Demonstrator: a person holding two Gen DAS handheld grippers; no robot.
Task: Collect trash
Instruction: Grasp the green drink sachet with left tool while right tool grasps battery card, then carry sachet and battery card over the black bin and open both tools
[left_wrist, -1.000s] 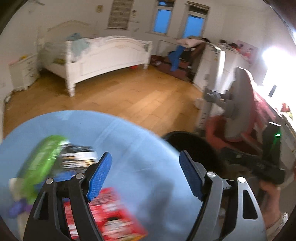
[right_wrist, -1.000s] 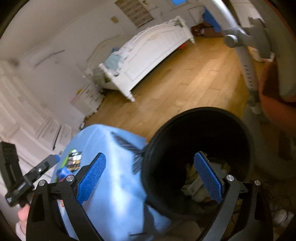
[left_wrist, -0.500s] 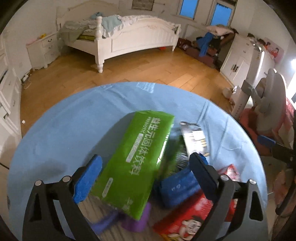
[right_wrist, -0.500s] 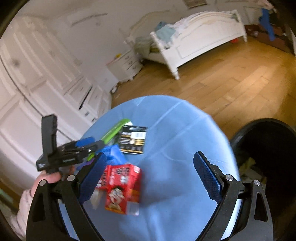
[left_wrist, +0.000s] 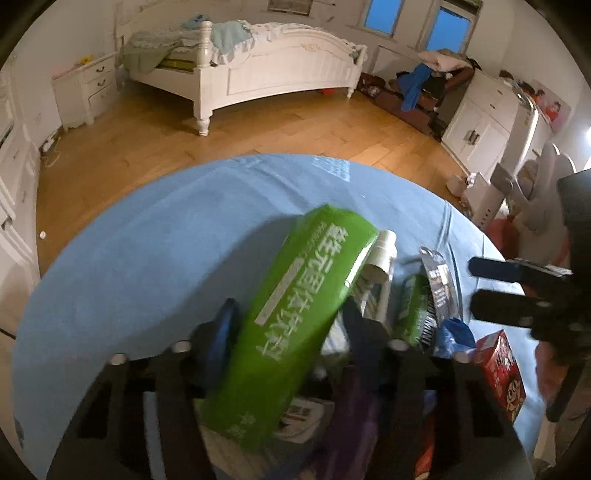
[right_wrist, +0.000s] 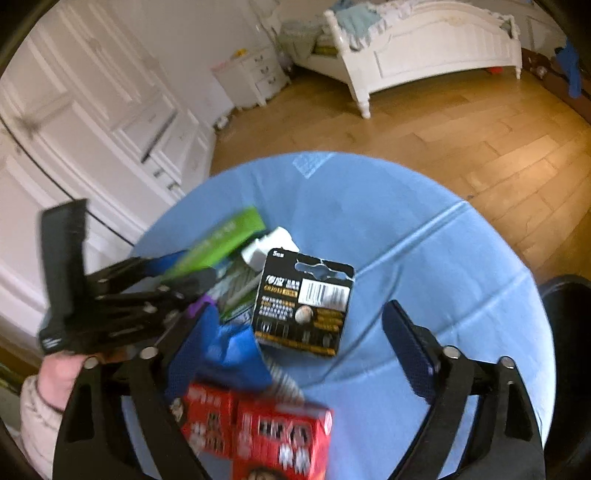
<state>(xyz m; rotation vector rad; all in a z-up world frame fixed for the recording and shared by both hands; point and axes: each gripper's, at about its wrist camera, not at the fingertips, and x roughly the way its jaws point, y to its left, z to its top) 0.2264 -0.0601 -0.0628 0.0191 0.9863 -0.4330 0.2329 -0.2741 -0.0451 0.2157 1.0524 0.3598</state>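
The round blue worktop (right_wrist: 388, 221) carries a small heap of trash on the side nearest the person, and the rim of a black bin (right_wrist: 569, 295) shows at the worktop's right edge in the right wrist view. Largest in the heap is the green packet (left_wrist: 303, 317), whose long axis runs away from the left gripper (left_wrist: 291, 328), in line with its fingers. That gripper's jaws have just been closing and now stand around the packet's near half; contact looks made, though blur leaves the pressing uncertain. The left gripper points steeply down at the heap. The right gripper (right_wrist: 299, 339) hangs open, its jaws having just narrowed a little, above the red carton (right_wrist: 273, 432) and the black battery card (right_wrist: 303, 302), with nothing between its pads. Smallest, a blue crumpled wrapper (right_wrist: 229, 354) lies beside the card, near the right gripper's left finger.
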